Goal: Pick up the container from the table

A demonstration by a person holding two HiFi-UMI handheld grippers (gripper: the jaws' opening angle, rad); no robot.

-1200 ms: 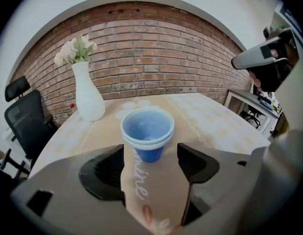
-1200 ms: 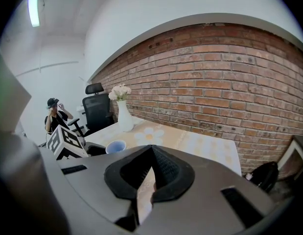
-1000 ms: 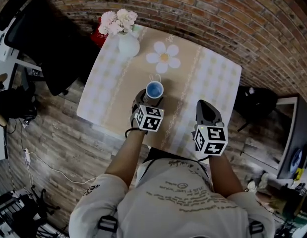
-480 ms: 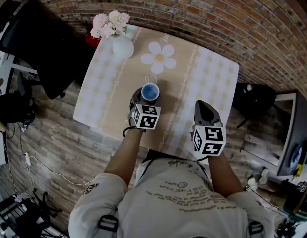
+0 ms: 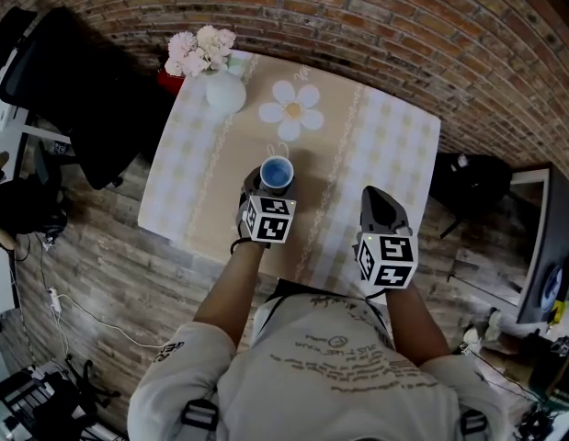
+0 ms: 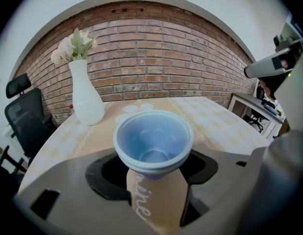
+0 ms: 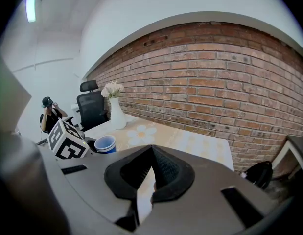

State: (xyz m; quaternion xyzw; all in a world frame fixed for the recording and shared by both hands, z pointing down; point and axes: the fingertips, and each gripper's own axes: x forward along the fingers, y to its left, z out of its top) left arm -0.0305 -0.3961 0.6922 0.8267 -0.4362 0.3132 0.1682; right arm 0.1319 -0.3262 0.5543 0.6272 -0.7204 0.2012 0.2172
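Note:
A blue plastic cup (image 5: 277,172) stands upright near the front of the table (image 5: 394,145). My left gripper (image 5: 273,188) reaches round it from the near side. In the left gripper view the cup (image 6: 153,138) fills the space between the jaws of the left gripper (image 6: 155,171). Its jaws are closing, and dark gaps still show between the black pads (image 6: 108,173) and the cup's wall. My right gripper (image 5: 377,196) hovers over the table's front right part, shut with nothing in it. The right gripper view shows the right gripper (image 7: 151,151), whose pads meet at the tips, and the cup (image 7: 105,143) to its left.
A white vase (image 5: 225,90) with pale flowers stands at the table's far left corner, beside a printed daisy (image 5: 291,108). A brick wall runs behind. A black office chair (image 5: 91,90) is to the left, a black bag (image 5: 472,186) on the floor to the right. A person (image 7: 48,112) sits far left.
The head view has shifted slightly. Both grippers and the cup keep their places on the table, with the left gripper still round the cup.

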